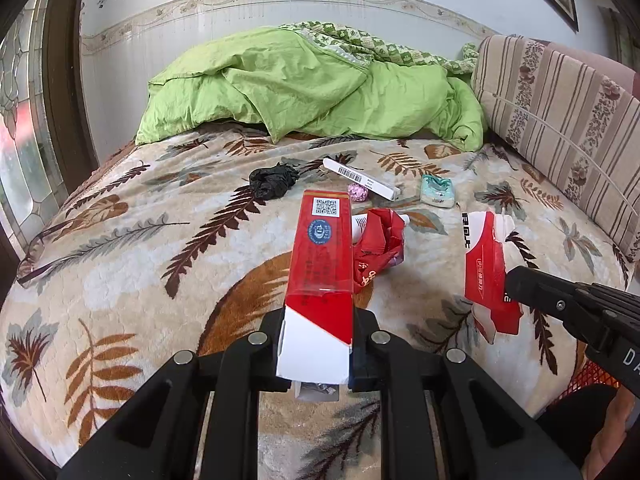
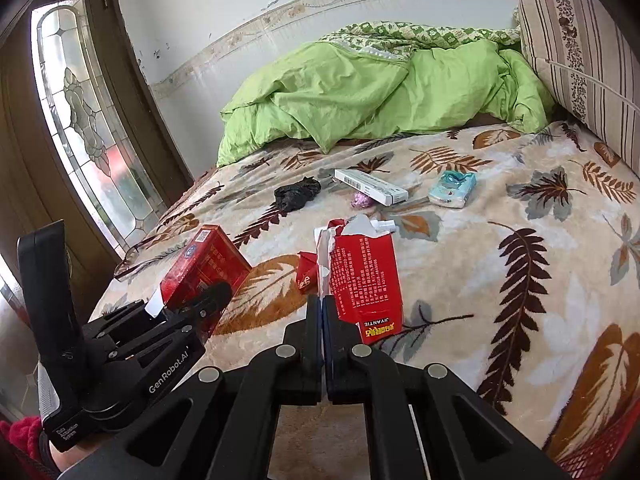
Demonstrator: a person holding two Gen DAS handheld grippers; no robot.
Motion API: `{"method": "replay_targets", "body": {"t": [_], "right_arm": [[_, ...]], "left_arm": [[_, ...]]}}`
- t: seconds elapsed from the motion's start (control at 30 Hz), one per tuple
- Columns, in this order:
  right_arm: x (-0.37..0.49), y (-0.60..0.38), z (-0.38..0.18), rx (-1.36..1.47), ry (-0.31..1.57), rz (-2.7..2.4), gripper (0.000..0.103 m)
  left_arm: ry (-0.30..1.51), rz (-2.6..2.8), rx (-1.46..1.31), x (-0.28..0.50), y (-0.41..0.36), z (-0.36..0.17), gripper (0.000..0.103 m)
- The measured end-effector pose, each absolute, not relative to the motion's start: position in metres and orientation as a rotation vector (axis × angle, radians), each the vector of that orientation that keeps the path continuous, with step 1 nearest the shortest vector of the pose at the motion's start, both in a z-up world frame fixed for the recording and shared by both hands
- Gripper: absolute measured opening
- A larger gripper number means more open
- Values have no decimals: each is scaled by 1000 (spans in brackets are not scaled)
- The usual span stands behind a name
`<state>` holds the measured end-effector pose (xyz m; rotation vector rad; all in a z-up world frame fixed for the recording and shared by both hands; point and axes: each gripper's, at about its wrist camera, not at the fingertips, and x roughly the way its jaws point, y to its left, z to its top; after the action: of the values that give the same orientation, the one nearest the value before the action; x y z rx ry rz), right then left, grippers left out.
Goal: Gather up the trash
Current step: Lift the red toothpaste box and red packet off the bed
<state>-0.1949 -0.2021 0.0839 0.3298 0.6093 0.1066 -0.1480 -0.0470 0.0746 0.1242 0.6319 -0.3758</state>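
Clamped in the left gripper (image 1: 316,344), a red-and-white carton (image 1: 320,264) hung above the leaf-print blanket (image 1: 120,264); the right gripper (image 2: 323,320) pinched a torn red box (image 2: 366,280) by one thin flap, which could tear loose

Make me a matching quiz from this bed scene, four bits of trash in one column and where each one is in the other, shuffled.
Things:
1. Tall red box
2. Torn red carton
3. Black bag
4. White box

Places:
A. On the blanket, just left of the pink wrapper
B. In the right gripper
C. On the blanket, beside the teal pack
D. In the left gripper

Pairs: 1-D, 2-B, 3-A, 4-C
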Motion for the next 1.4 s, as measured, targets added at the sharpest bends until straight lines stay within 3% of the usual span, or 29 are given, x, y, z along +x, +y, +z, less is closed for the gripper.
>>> {"method": "replay_targets", "body": {"t": [1.4], "right_arm": [[-195,-202,83,331,613,101,1]], "left_arm": [[626,-373,130,-150,-49,74,17]]}}
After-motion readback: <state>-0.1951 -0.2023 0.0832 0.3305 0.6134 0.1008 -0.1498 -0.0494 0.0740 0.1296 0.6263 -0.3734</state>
